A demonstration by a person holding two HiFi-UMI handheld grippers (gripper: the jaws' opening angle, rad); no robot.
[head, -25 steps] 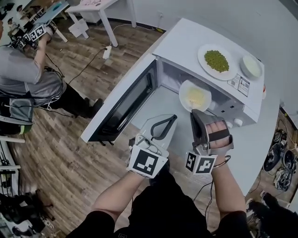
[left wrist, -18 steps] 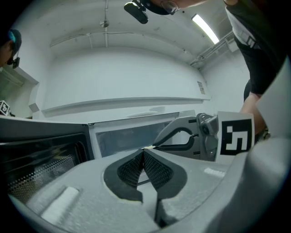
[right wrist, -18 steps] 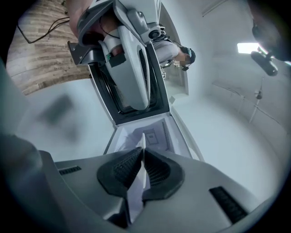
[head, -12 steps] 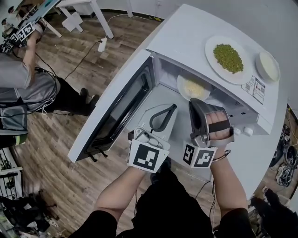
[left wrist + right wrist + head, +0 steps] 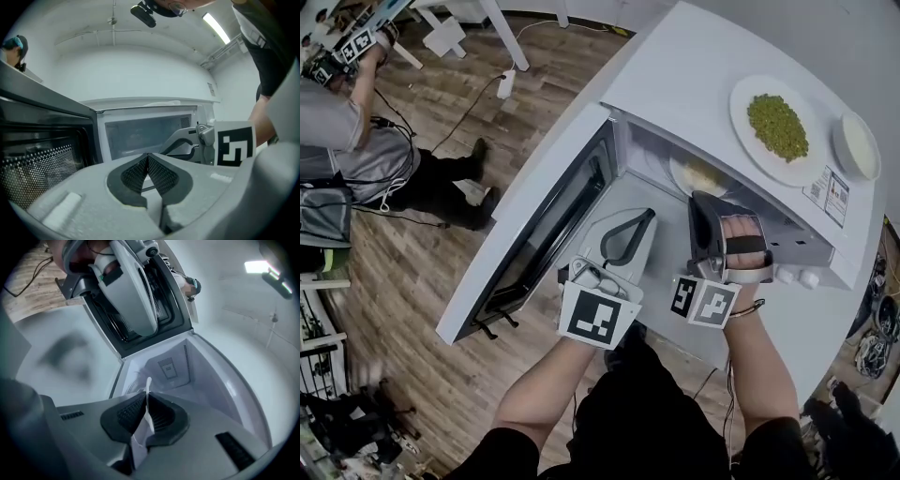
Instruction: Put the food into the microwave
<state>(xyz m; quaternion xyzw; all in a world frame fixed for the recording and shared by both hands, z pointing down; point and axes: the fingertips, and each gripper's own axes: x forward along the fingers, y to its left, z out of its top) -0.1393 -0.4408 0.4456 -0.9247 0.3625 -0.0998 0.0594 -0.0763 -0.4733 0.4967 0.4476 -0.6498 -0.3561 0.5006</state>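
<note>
Nearest, two bare forearms [image 5: 546, 394] reach fwd, each hand w/ a gripper. L gripper [image 5: 645, 220] sits in front of the open microwave [image 5: 694, 84], pointing into it; its jaws are together, pads meeting at the tips, nothing btwn them. R gripper [image 5: 699, 201] is just beside it on the right, nose at the mouth of the oven, jaws clamped on the thin white rim of a plate [image 5: 680, 173]. That plate carries pale yellow food [image 5: 703, 175] and is already inside the cavity, under the top panel, w/ only its near part showing from above; can't tell if it rests on the oven floor. Microwave door [image 5: 553, 220] hangs wide open to the left, dark window facing up and out. On top of the microwave: a 2nd white plate w/ green peas [image 5: 742, 117], and near it at the far right a small white bowl [image 5: 855, 145], the two apart. Further off, wood floor [image 5: 422, 272], and at far left a person in a grey shirt [image 5: 347, 159].
</note>
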